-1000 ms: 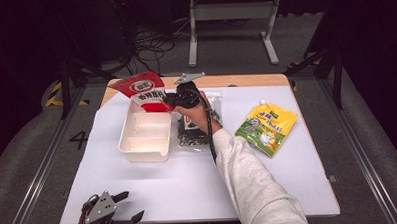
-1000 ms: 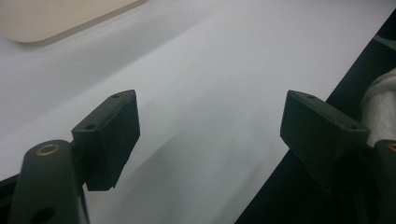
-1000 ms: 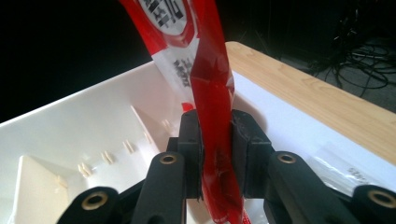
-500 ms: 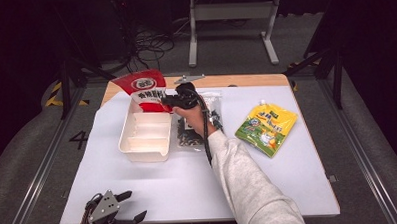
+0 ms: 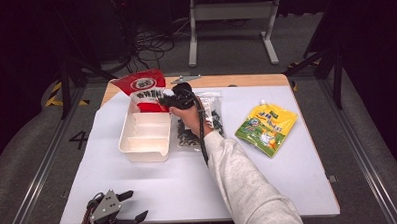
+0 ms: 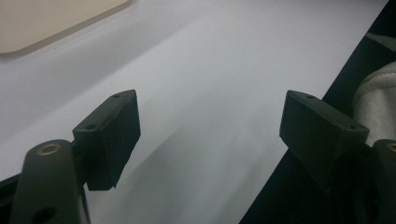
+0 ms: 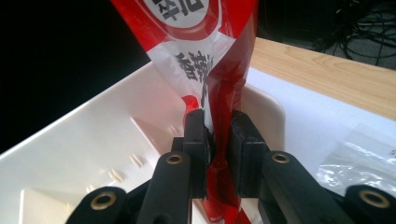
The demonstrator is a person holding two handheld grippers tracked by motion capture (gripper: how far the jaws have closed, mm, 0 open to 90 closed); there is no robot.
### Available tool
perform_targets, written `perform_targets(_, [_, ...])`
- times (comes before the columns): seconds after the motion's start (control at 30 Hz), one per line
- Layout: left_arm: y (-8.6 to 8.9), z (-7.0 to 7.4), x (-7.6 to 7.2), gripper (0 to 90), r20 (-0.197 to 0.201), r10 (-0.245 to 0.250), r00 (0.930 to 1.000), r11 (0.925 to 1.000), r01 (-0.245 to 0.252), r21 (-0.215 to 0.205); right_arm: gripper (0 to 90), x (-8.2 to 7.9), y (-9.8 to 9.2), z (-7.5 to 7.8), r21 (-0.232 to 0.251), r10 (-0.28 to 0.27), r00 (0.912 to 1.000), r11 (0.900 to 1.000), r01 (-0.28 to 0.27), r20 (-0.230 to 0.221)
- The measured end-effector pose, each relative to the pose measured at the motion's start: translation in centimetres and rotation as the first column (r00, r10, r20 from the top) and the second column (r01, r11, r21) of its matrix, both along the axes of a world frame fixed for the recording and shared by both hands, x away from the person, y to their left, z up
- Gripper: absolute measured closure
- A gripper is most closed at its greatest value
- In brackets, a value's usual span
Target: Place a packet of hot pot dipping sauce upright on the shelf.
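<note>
A red and white snack bag (image 5: 141,89) (image 7: 205,46) hangs over the far end of a white divided tray (image 5: 143,136) (image 7: 93,144). My right gripper (image 5: 165,100) (image 7: 216,140) is shut on the bag's lower part, its jaws pinching the red film just above the tray's far compartment. My left gripper (image 5: 132,205) (image 6: 210,135) rests at the table's near left corner, open, with nothing but the white table sheet between its jaws.
A clear bag of dark pieces (image 5: 197,122) lies right of the tray, under the person's hand. A yellow-green pouch (image 5: 266,127) lies farther right. A strip of bare wooden table (image 5: 245,80) runs along the far edge, with a metal clip (image 5: 185,78) on it.
The right gripper has carried the red bag a little to the left, over the tray's far end. The left gripper has not moved.
</note>
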State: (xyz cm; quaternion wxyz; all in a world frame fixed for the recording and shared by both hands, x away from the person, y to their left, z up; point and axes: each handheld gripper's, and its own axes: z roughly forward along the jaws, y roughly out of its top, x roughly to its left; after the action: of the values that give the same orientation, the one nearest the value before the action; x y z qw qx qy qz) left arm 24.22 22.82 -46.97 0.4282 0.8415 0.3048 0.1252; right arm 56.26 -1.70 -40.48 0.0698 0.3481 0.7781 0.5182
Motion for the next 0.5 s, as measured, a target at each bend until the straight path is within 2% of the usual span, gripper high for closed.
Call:
perform_targets(0.17, [0.0, 0.0, 0.0, 21.1, -0.002, -0.003, 1.0000, 1.0000, 0.003, -0.001, 78.0, -0.1, 0.1, -0.3, -0.005, -0.011, 0.9998, 1.000, 0.011, -0.018])
perform_targets(0.2, [0.0, 0.0, 0.0, 21.0, -0.003, -0.002, 1.0000, 1.0000, 0.002, -0.001, 78.0, 0.0, 0.2, -0.8, -0.046, -0.018, 0.9990, 0.999, 0.016, -0.041])
perform_targets(0.23, [0.0, 0.0, -0.1, 21.1, -0.001, -0.001, 1.0000, 1.0000, 0.001, -0.004, 78.1, 0.0, 0.2, -1.2, -0.061, -0.031, 0.9988, 0.998, 0.028, -0.039])
perform_targets(0.4, [0.2, 0.0, -0.1, 21.0, 0.002, 0.007, 1.0000, 1.0000, -0.007, -0.005, 76.8, -0.2, 0.0, -1.4, -0.048, -0.014, 0.9998, 0.999, 0.014, -0.011])
perform_targets(0.5, [0.0, 0.1, 0.0, 21.0, 0.007, 0.000, 1.0000, 1.0000, 0.000, 0.000, 69.9, -0.4, 0.3, -1.1, -0.097, -0.008, 0.9999, 0.995, 0.009, 0.009])
